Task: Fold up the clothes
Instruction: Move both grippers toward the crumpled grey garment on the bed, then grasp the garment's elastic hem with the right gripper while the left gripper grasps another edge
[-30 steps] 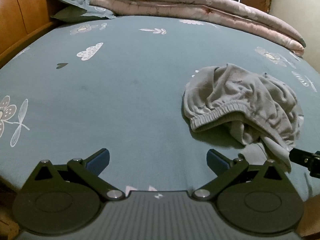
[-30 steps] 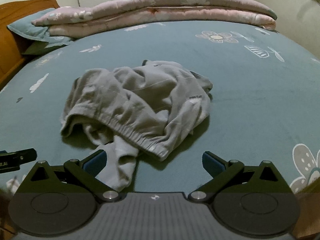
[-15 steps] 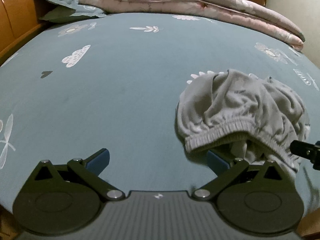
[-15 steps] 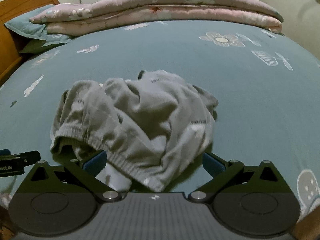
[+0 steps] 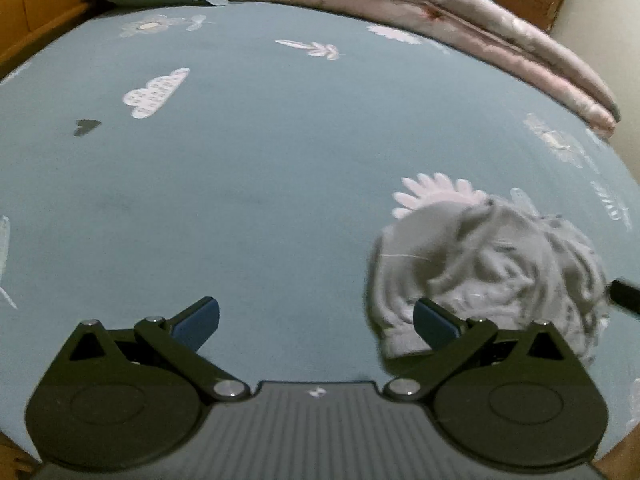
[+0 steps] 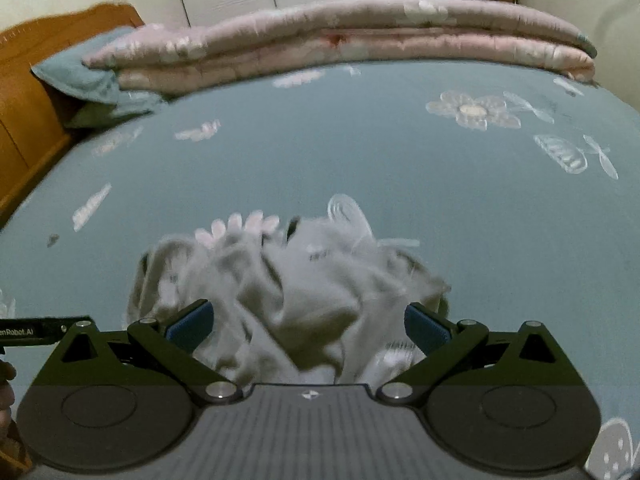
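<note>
On the bed, seen from the left wrist camera, the left tool (image 5: 316,316) hangs with its blue-padded fingers spread wide over the teal bedsheet printed with pale flowers and clouds (image 5: 260,184), gripping nothing. Its right pad overlaps the edge of the crumpled grey fabric garment (image 5: 484,272), though I cannot tell whether they touch. That garment lies bunched to the tool's right, with a dark part of the other device showing at the frame's right edge. A folded pink quilt (image 5: 460,36) lies across the bed's far end.

From the right wrist camera, the right tool (image 6: 306,326) is likewise spread wide and empty, the blurred grey heap lying directly between and ahead of its pads. At the left edge, a black bar reads "enRobot.AI" (image 6: 24,332), its start cut off.
</note>
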The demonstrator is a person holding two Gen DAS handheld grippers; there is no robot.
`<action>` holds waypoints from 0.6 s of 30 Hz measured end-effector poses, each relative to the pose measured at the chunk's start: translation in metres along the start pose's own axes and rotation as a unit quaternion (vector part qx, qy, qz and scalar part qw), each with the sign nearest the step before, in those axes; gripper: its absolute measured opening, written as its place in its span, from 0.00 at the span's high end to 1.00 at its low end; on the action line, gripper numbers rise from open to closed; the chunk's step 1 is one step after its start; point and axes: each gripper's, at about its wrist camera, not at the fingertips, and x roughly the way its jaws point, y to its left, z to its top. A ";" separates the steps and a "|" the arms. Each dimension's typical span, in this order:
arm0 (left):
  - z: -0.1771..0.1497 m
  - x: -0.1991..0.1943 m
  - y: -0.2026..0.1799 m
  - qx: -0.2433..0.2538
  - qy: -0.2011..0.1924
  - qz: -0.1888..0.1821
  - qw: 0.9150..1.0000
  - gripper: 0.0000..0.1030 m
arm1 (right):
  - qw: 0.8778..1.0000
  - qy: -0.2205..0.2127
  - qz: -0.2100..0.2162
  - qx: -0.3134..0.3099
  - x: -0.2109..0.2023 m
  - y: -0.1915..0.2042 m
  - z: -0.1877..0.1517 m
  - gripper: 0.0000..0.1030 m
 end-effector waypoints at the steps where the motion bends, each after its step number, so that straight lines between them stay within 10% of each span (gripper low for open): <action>1: 0.002 0.002 0.001 0.012 0.008 0.009 1.000 0.01 | 1.000 -0.010 0.011 -0.006 -0.002 -0.001 0.002 0.00; 9: 0.002 0.009 0.012 0.063 0.017 0.022 0.998 0.01 | 0.973 -0.024 0.097 -0.210 0.003 0.044 0.004 0.15; 18: 0.006 0.009 0.024 0.082 0.042 -0.019 0.996 0.01 | 0.868 0.053 0.161 -0.467 0.038 0.124 -0.016 0.44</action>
